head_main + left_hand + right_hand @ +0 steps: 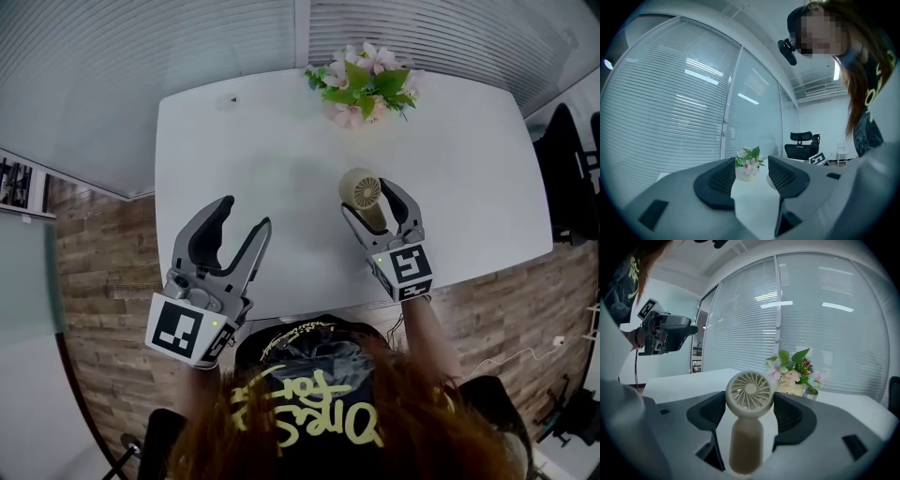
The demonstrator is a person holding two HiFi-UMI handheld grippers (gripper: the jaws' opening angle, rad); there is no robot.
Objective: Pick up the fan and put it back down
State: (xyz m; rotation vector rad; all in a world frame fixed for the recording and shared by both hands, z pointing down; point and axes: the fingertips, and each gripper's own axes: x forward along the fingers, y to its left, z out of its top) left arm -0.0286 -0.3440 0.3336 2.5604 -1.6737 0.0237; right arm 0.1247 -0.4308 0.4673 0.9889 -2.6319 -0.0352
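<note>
A small beige handheld fan point(361, 191) with a round grille head sits between the jaws of my right gripper point(371, 201), over the right half of the white table point(281, 141). In the right gripper view the fan point(749, 394) stands upright with its head pressed between both dark pads and its handle hanging below them. My right gripper point(749, 412) is shut on it. My left gripper point(246, 214) hovers open at the table's near left edge. In its own view my left gripper point(750, 176) has nothing between the jaws.
A pot of pink flowers with green leaves point(361, 89) stands at the table's far edge; the flowers point(749, 166) lie straight ahead of the left gripper. Black office chairs point(567, 169) stand to the right. Window blinds lie beyond the table.
</note>
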